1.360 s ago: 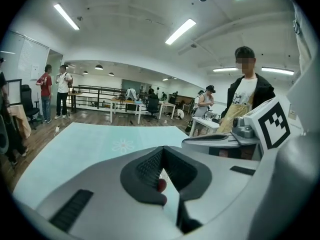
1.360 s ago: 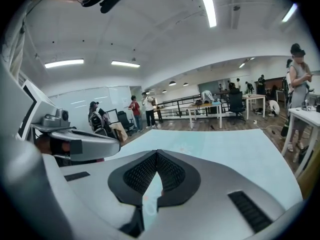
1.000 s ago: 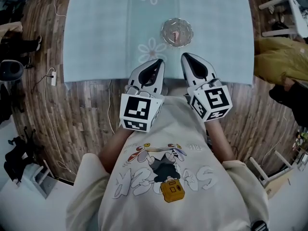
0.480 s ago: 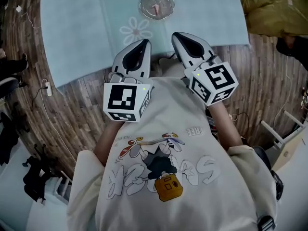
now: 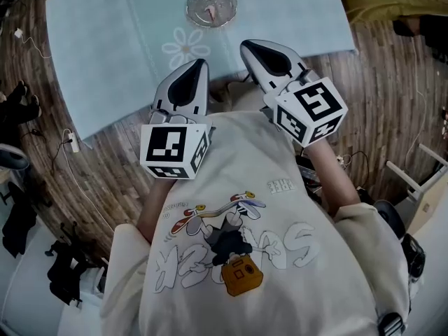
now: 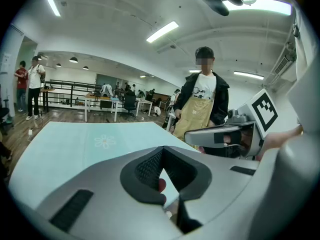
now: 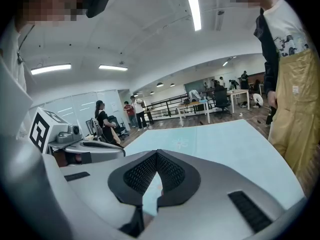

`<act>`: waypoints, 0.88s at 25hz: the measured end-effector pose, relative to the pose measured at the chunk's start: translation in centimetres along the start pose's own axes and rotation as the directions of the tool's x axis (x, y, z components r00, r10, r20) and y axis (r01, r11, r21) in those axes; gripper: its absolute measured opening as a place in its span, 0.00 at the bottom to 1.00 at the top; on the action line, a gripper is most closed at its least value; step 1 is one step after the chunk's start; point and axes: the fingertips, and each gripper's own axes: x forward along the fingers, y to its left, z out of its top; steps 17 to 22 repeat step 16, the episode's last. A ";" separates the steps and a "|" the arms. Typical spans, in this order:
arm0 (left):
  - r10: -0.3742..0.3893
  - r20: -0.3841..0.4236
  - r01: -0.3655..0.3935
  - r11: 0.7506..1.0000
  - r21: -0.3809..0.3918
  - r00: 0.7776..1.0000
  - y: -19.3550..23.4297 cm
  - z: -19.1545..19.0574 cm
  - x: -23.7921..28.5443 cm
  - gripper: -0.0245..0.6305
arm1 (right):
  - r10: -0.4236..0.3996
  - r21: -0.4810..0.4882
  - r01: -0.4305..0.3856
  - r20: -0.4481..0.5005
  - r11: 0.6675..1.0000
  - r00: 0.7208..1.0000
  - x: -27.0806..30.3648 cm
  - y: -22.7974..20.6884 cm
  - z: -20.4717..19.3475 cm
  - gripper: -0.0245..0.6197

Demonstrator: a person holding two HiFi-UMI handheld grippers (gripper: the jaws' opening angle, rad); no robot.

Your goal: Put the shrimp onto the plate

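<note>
Two grippers, both pulled back near the person's chest, tips about over the near edge of the table [image 5: 119, 40]; left gripper [image 5: 200, 64] jaws together, nothing clamped; right gripper [image 5: 246, 46] likewise closed and empty.

Shrimp [image 5: 211, 10] already lies on the plate [image 5: 190, 10], a small pink shape near its middle; long axis too small to call.

Plate lies straight ahead of the tips, roughly on the line between them, apart from both; neither side clearly nearer. By my reading the placing is done, no reach called for.

Against a second ago: head view has swung, plate now close to its top edge; gap from tips to plate a little wider; shrimp on the plate then as now; jaws unchanged.
</note>
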 end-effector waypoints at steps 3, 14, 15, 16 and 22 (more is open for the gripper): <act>0.000 0.012 0.000 1.000 0.009 1.000 -0.1 0.1 -0.3 0.05 | 0.001 -0.014 -0.001 0.005 1.000 1.000 -0.2 0.5 0.1 0.07; -0.021 0.004 0.021 1.000 0.015 1.000 0.7 -0.3 -1.6 0.05 | -0.048 -0.019 0.048 0.013 0.999 0.999 0.4 2.4 -0.1 0.07; -0.021 -0.003 0.021 1.000 0.012 1.000 0.9 -0.5 -2.0 0.05 | -0.052 -0.024 0.052 0.007 0.998 0.999 0.4 2.7 -0.2 0.07; -0.021 -0.010 0.021 1.000 0.010 1.000 1.1 -0.8 -2.4 0.05 | -0.056 -0.030 0.056 0.001 0.998 0.998 0.4 3.0 -0.4 0.07; -0.021 -0.010 0.021 1.000 0.010 1.000 1.1 -0.8 -2.4 0.05 | -0.056 -0.030 0.056 0.001 0.998 0.998 0.4 3.0 -0.4 0.07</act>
